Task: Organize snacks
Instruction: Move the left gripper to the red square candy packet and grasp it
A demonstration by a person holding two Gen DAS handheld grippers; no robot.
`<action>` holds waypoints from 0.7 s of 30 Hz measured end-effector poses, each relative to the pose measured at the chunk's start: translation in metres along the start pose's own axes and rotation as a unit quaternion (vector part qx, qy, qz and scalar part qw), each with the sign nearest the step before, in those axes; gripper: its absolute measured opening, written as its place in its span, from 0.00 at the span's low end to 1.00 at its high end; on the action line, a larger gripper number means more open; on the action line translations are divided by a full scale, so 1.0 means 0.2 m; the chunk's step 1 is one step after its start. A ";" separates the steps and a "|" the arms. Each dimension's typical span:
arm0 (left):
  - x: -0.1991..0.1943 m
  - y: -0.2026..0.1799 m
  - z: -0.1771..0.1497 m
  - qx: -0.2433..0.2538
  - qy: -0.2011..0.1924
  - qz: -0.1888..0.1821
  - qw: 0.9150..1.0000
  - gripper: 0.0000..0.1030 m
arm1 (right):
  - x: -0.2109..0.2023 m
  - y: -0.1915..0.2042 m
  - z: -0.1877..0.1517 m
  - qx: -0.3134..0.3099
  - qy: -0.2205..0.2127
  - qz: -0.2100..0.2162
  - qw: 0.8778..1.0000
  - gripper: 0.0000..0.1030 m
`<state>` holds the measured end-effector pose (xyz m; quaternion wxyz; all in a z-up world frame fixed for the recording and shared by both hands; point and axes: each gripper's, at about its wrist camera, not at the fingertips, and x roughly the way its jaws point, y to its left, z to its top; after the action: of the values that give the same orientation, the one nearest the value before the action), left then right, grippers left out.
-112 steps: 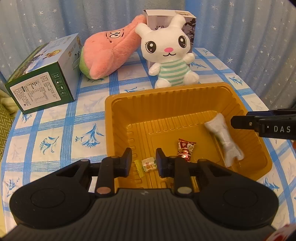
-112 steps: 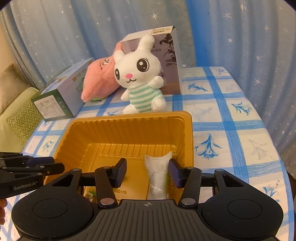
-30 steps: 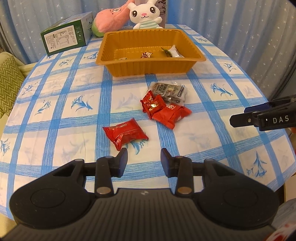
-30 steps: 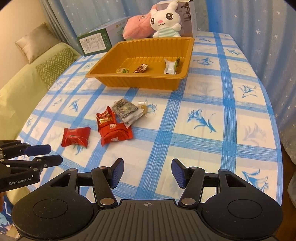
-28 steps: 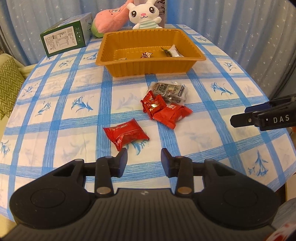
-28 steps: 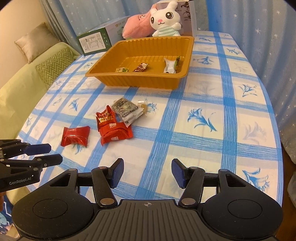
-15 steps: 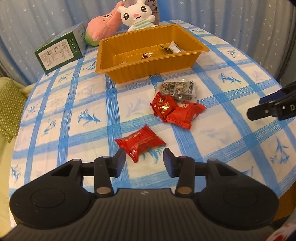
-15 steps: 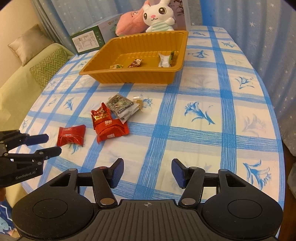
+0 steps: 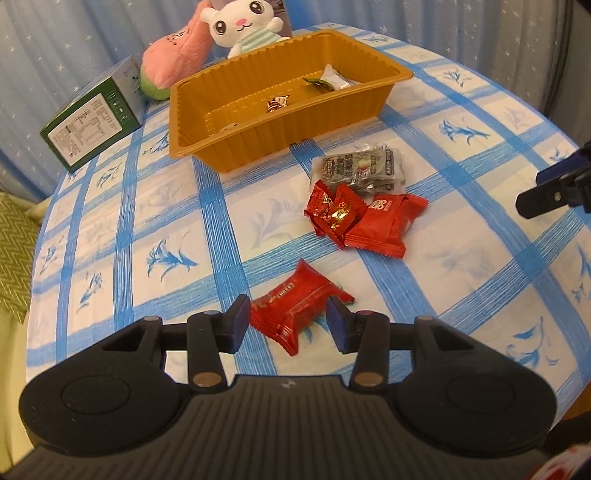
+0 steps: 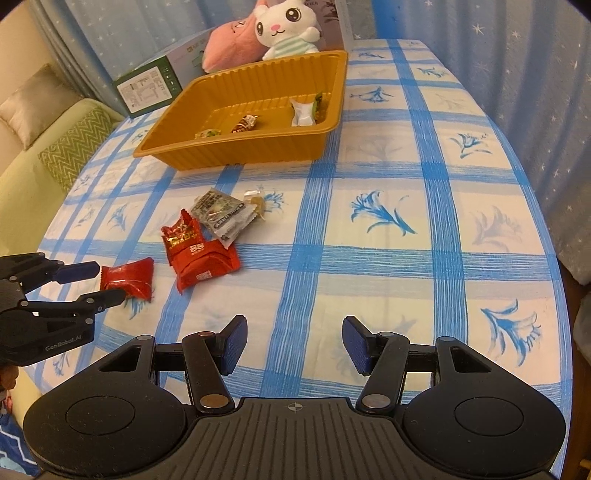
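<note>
**Left tongs straddling a red snack packet on a checked tablecloth**

The left tongs (image 9: 287, 322) pointed down at a round table (image 9: 480, 258) covered in a blue-and-white checked cloth. A red snack packet (image 9: 297, 308) lay flat on the cloth between the two fingers. The jaws had just been widening and stood apart on either side of the packet; the pads did not appear to press on it. From the right-hand camera, the same tongs (image 10: 101, 286) were seen at the left edge, one finger on each side of the packet's (image 10: 127, 282) end.

The right tongs (image 10: 293, 343) hung open over bare cloth, with nothing between the fingers.

Further along the table lay a small heap: two red packets (image 9: 364, 219) overlapping, and a grey printed packet (image 9: 360, 170) touching them on the far side. A small clear-wrapped sweet (image 10: 256, 201) sat just beside the grey packet.

Beyond the heap stood an orange plastic tray (image 9: 221, 147) holding a few small wrapped snacks, among them a white packet (image 10: 303, 112). Behind the tray were a white plush rabbit (image 9: 243, 24), a pink plush toy (image 9: 173, 59) and a green box (image 9: 92, 129).
</note>
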<state>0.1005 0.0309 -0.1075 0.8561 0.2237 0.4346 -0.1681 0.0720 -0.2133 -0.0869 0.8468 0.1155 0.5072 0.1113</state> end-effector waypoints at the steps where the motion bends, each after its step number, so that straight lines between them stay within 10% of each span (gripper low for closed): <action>1: 0.01 0.00 0.00 0.006 0.001 -0.002 1.000 0.41 | 0.00 0.00 0.00 0.002 0.000 -0.001 1.000 0.56; 21: 0.17 0.08 0.07 -0.031 0.041 -0.058 0.997 0.39 | 0.05 -0.03 0.03 0.030 0.005 -0.011 0.999 0.56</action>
<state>0.1367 0.0330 -0.1246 0.8325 0.1784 0.4870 -0.1950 0.0817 -0.2156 -0.0939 0.8416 0.1347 0.5157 0.0875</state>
